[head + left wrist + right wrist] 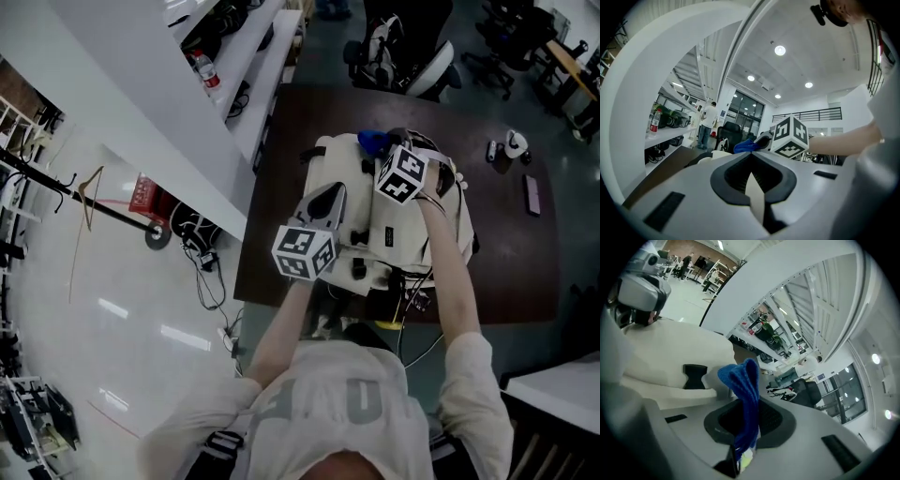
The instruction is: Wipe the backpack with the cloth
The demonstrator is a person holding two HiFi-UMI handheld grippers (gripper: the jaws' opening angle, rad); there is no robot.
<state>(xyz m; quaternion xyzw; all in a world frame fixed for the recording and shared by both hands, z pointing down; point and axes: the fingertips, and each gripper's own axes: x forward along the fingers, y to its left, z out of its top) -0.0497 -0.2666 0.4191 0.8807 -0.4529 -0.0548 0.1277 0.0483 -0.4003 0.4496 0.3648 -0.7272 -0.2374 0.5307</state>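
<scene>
A cream backpack (427,220) lies flat on the dark brown table (511,272). My right gripper (377,155) hovers over its far end, shut on a blue cloth (372,142). In the right gripper view the cloth (743,390) sticks up out of the jaws, with the backpack (670,357) just beyond. My left gripper (328,194) lies on the backpack's left side. Its jaws are together in the left gripper view, and a pale strip of backpack fabric (755,197) shows between them. The right gripper's marker cube (790,136) and the cloth (745,146) show ahead of it.
Small gadgets (514,142) and a dark flat device (532,194) lie on the table's right part. Black gear and cables (398,300) sit at the near table edge. Office chairs (412,56) stand behind the table. A white shelf with a bottle (204,70) runs along the left.
</scene>
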